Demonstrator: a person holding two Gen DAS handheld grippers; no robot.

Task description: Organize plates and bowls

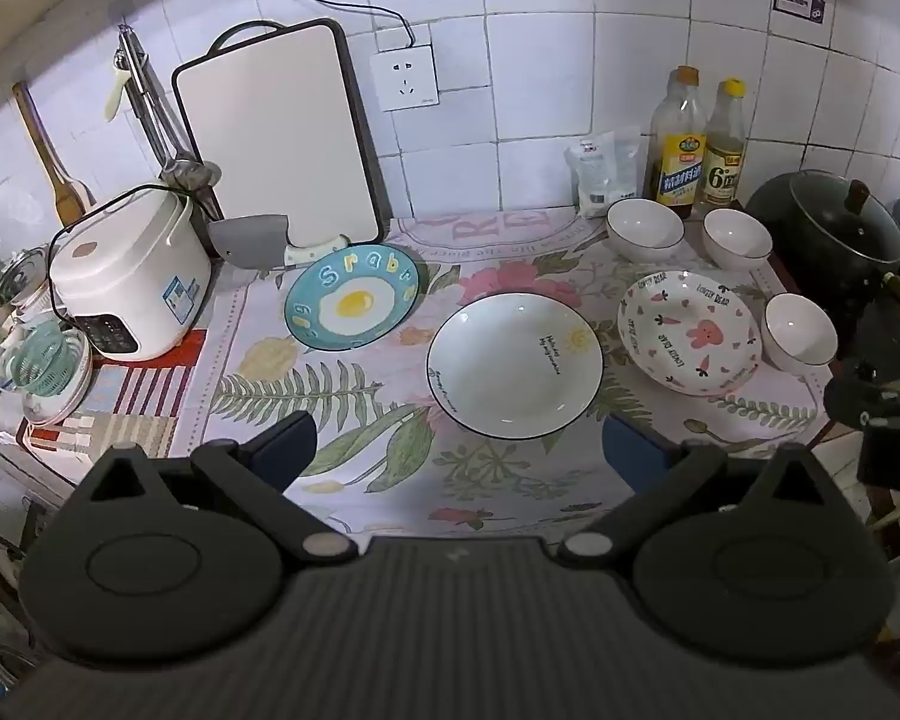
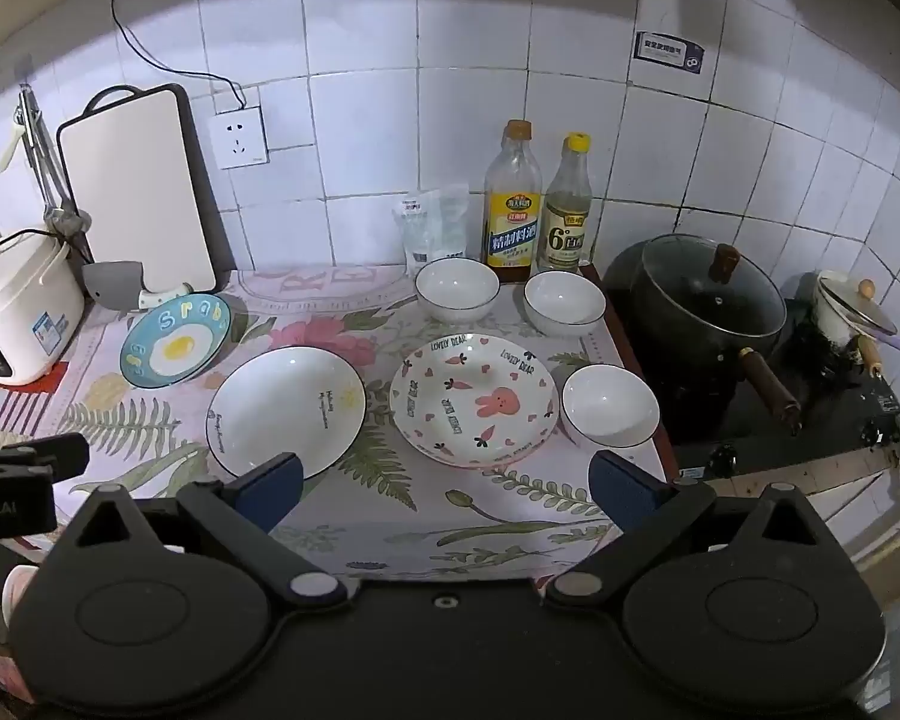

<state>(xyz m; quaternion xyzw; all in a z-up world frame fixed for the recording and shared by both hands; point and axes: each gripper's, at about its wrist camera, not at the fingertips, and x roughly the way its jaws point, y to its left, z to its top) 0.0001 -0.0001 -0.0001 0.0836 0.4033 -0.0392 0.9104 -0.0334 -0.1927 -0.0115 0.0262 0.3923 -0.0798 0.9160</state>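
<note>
While both grippers hover wide open and empty over the near edge of the tabletop (image 1: 390, 480), the dishes lie spread on the flowered cloth. Left gripper (image 1: 459, 450) faces the white plate (image 1: 513, 366); right gripper (image 2: 447, 483) faces the rabbit plate (image 2: 474, 399). An egg plate (image 1: 351, 303) lies far left, and three white bowls (image 2: 456, 288) (image 2: 564, 300) (image 2: 609, 405) sit right.

A home kitchen is shown: tiled wall (image 2: 462, 138), rice cooker (image 1: 129, 276), chopping board (image 1: 279, 132), lidded wok (image 2: 699, 312), condiment bottles (image 2: 513, 204).
</note>
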